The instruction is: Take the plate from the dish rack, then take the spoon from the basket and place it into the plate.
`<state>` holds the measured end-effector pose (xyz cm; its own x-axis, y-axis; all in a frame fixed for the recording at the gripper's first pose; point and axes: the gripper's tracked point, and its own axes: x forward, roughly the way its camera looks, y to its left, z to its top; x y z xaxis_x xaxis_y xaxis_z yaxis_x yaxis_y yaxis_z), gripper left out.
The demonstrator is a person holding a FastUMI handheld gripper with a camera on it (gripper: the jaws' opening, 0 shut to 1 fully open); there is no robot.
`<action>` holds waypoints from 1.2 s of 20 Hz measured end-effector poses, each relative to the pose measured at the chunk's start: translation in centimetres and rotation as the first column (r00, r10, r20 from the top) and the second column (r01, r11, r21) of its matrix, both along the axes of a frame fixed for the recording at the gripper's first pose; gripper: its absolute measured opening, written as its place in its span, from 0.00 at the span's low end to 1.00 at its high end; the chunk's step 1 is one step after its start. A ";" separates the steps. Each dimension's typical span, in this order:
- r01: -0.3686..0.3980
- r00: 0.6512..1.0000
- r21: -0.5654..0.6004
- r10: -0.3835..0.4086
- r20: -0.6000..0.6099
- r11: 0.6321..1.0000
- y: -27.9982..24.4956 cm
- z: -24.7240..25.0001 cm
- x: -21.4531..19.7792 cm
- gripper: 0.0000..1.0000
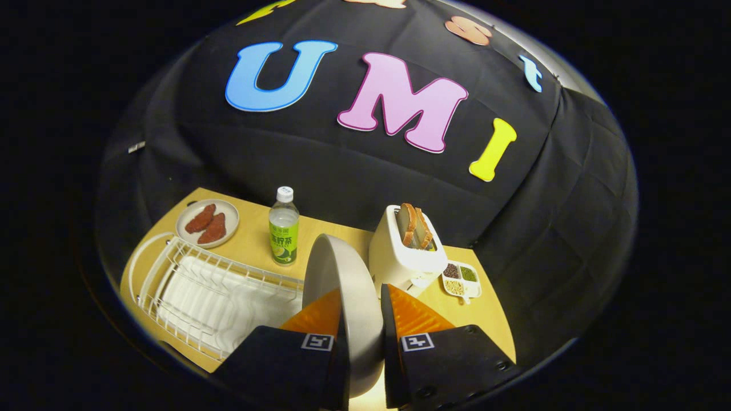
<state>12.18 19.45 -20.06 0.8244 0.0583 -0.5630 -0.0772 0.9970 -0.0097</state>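
Observation:
A grey plate (342,279) stands on edge between my two fingers, lifted above the wooden table (251,240). My gripper (361,311) is shut on the plate's rim, one finger on each face. The white wire dish rack (200,291) lies to the left of the fingers and below the plate, with its slots bare.
A small plate with red food pieces (207,222) sits beyond the rack. A drink bottle with a green label (284,226) stands behind the held plate. A white toaster with bread slices (406,245) and a small divided dish of grains (460,278) are to the right.

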 end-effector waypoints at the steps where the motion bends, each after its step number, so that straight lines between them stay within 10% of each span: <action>1: -0.007 1.000 0.033 0.007 0.008 0.999 -0.3 0.7 -0.4 0.28; 12: -0.100 0.995 0.288 0.103 0.003 0.952 -3.9 3.7 -8.8 0.28; 24: 0.027 0.952 0.491 0.127 -0.279 0.871 -7.3 -9.0 -21.6 0.28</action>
<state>-9.38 12.18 -29.04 0.6141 0.4233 -0.6662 -0.0491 0.8629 0.5030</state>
